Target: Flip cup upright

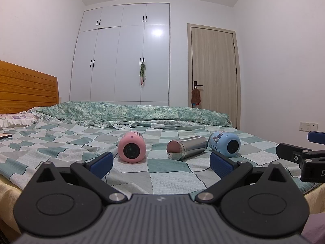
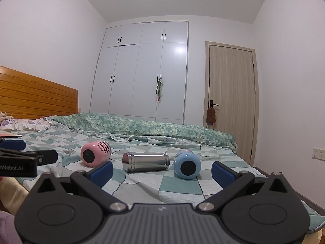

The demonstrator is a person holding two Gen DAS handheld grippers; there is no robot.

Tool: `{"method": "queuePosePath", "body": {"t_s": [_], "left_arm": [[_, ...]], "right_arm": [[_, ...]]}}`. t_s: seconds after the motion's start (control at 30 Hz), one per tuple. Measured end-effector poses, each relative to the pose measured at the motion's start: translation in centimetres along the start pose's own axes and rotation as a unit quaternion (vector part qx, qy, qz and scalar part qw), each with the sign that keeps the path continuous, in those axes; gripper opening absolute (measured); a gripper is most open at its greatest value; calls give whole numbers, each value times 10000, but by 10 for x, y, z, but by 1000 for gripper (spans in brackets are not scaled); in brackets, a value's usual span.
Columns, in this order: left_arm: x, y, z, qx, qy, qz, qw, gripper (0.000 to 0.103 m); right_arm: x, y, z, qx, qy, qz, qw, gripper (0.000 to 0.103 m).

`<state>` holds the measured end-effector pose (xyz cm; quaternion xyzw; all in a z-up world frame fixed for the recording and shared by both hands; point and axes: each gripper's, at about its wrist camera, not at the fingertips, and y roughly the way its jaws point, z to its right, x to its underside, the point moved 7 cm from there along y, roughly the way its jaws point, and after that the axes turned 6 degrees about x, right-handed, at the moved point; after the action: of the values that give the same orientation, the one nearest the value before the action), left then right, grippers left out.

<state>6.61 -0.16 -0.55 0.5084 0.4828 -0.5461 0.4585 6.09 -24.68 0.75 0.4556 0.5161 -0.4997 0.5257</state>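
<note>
Three cups lie on their sides on the checked bedsheet point(image 1: 166, 174): a pink cup point(image 1: 132, 147) point(image 2: 94, 156) on the left, a steel cup point(image 1: 186, 147) point(image 2: 145, 162) in the middle, a blue cup point(image 1: 224, 144) point(image 2: 187, 166) on the right. My left gripper point(image 1: 161, 163) is open and empty, short of the cups, between the pink and steel ones. My right gripper point(image 2: 162, 172) is open and empty, short of the steel and blue cups. Each gripper also shows at the edge of the other's view, the right one point(image 1: 302, 156) and the left one point(image 2: 18, 156).
A rolled green quilt point(image 1: 132, 113) lies across the bed behind the cups. A wooden headboard point(image 1: 26, 89) and pillow point(image 1: 18, 119) are at the left. A flat object point(image 1: 5, 135) lies at the far left. A white wardrobe point(image 1: 121, 61) and door point(image 1: 213, 75) stand behind.
</note>
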Motion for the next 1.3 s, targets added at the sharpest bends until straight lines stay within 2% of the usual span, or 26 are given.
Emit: {"method": "queuePosePath", "body": {"t_s": [1.3], "left_arm": [[-1, -4, 1, 25, -7, 24, 10000, 103]], "right_arm": [[-1, 0, 1, 3, -13, 17, 10000, 103]]}}
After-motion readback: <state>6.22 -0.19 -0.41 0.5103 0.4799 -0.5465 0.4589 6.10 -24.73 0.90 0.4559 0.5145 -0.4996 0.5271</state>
